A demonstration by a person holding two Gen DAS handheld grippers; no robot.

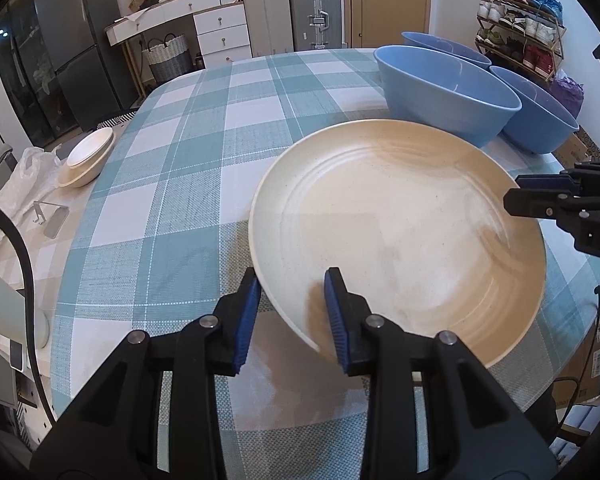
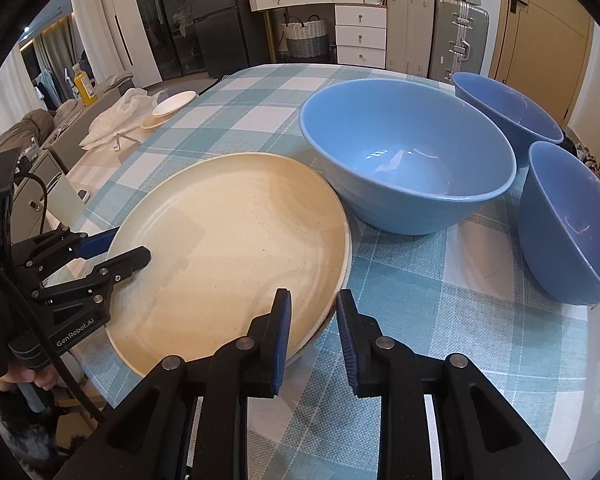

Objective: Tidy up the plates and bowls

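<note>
A large cream plate (image 1: 400, 232) (image 2: 228, 240) lies low over the checked tablecloth (image 1: 188, 168). My left gripper (image 1: 293, 276) (image 2: 130, 245) is shut on its near left rim, one pad inside the plate and one outside. My right gripper (image 2: 313, 294) (image 1: 514, 192) is shut on the opposite rim in the same way. A second cream edge shows under the plate beside my right gripper; I cannot tell whether it is another plate. Three blue bowls stand behind the plate: the nearest bowl (image 1: 448, 92) (image 2: 408, 152), a far bowl (image 2: 504, 108) and a right-hand bowl (image 2: 568, 224).
Two small cream dishes (image 1: 88, 156) (image 2: 172, 106) sit stacked at the table's far left edge, beside a white plastic bag (image 2: 116, 116). Suitcases (image 1: 292, 8), white drawers and a dark fridge stand behind the table. A shoe rack (image 1: 520, 28) stands at the right.
</note>
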